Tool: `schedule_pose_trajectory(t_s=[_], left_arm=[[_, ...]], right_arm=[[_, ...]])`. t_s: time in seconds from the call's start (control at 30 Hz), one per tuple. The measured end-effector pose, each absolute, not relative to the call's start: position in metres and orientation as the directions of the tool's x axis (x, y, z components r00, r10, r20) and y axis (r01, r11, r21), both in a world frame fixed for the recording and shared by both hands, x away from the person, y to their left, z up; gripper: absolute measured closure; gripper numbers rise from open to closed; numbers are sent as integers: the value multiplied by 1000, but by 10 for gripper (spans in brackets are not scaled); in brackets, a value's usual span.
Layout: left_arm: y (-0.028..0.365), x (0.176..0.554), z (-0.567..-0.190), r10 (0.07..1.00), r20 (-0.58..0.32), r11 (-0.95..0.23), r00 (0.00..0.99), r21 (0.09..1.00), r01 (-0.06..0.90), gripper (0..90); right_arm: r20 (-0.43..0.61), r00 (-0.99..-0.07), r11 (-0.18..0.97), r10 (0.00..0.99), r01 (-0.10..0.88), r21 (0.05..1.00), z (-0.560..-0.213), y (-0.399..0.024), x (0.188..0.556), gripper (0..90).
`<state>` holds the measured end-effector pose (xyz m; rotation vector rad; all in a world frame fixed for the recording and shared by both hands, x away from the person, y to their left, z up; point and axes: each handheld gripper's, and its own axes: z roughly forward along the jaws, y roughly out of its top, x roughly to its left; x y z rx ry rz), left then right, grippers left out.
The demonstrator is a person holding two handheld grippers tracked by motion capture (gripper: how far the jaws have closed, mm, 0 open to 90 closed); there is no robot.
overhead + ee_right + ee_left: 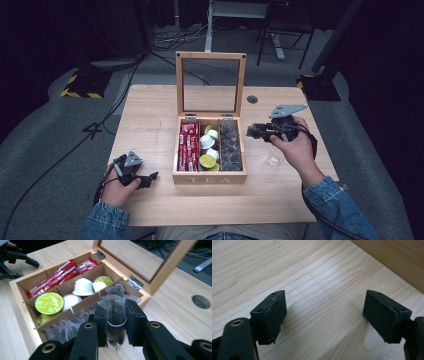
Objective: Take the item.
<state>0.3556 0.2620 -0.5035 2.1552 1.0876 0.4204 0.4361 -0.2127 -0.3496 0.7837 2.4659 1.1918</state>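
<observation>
The step in hand looks like lifting a tea bag (pixel 115 315) out of the wooden tea box (pixel 209 177): the right tool (pixel 258 131) is clenched on the translucent bag, just off the box's right edge, toward the surface's (pixel 150 125) right side. Next it likely needs carrying clear and setting down gently. The left tool (pixel 324 315) rests spread wide and empty near the surface's front left corner.

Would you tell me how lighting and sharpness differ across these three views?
High view: the table is lit, its surroundings dark and soft. Left gripper view: the fingers cast shadows on pale, slightly glary wood. Right gripper view: the tea bag is sharp, the background softer.
</observation>
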Motion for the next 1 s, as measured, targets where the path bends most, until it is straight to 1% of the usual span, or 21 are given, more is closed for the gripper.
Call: schedule_pose_trajectory(t_s=[0.5,0.67,1.0], left_arm=[[262,355,-504,802,-19,-420,598,694,585,196],[261,356,-504,803,-16,-418,595,697,583,195],[261,356,-504,803,-18,-417,595,696,584,195]], right_arm=[[-54,-754,505,654,384,773,-347,-253,429,732],[-78,-737,519,671,393,759,-350,-263,426,731],[-77,-714,512,696,419,750,-356,-277,424,731]])
